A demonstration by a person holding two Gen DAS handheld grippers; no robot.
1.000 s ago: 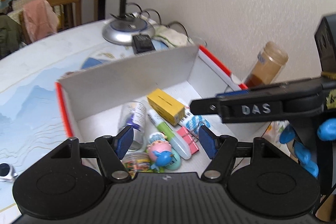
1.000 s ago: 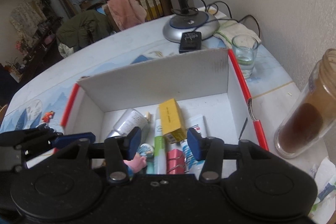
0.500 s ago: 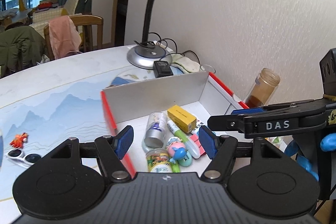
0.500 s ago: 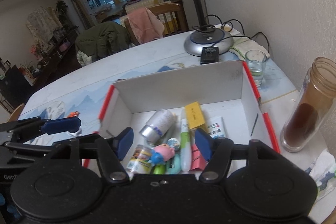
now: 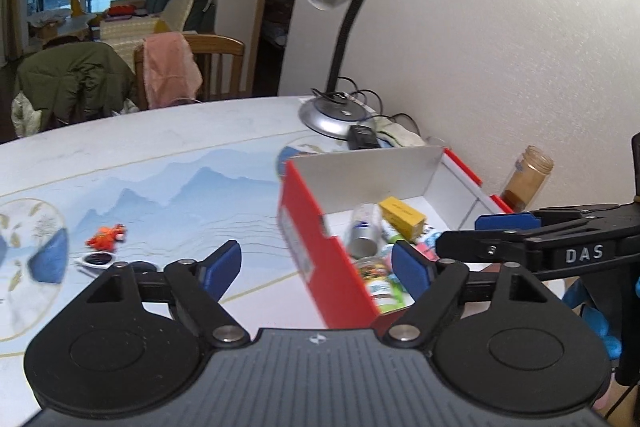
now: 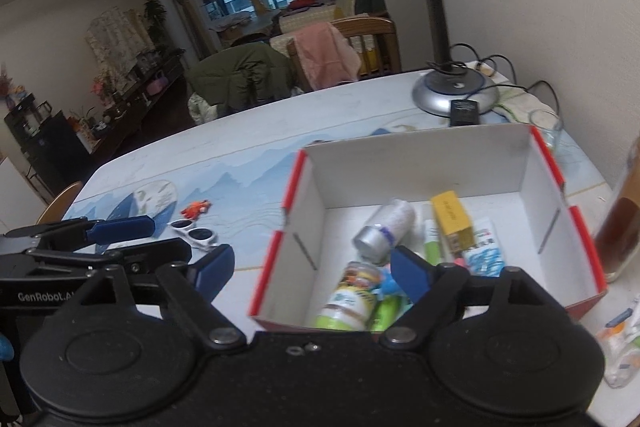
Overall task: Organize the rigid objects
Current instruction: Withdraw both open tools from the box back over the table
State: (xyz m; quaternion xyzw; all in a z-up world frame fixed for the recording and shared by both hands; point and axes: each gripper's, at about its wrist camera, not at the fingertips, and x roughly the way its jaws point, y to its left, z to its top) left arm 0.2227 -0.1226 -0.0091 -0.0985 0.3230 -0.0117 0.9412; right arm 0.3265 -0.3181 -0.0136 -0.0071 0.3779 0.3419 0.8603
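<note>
A red and white cardboard box (image 6: 440,155) stands on the table and holds a yellow carton (image 6: 450,213), a silver can (image 6: 384,229), a small jar (image 6: 352,297), tubes and a toy. It also shows in the left wrist view (image 5: 308,227). White sunglasses (image 6: 194,229) and a small orange toy (image 6: 196,207) lie on the table left of the box. My left gripper (image 5: 316,265) is open and empty, raised near the box's left wall. My right gripper (image 6: 310,269) is open and empty above the box's near edge.
A silver desk lamp (image 5: 340,115) with a black adapter (image 6: 464,111) stands behind the box. A drinking glass (image 6: 546,125) and a jar of brown powder (image 5: 526,179) stand at the right by the wall. Chairs with clothes (image 6: 328,55) stand beyond the table.
Both grippers have pulled back and risen away from the box, still open and empty. The left one has also swung left, so the sunglasses and orange toy come into view.
</note>
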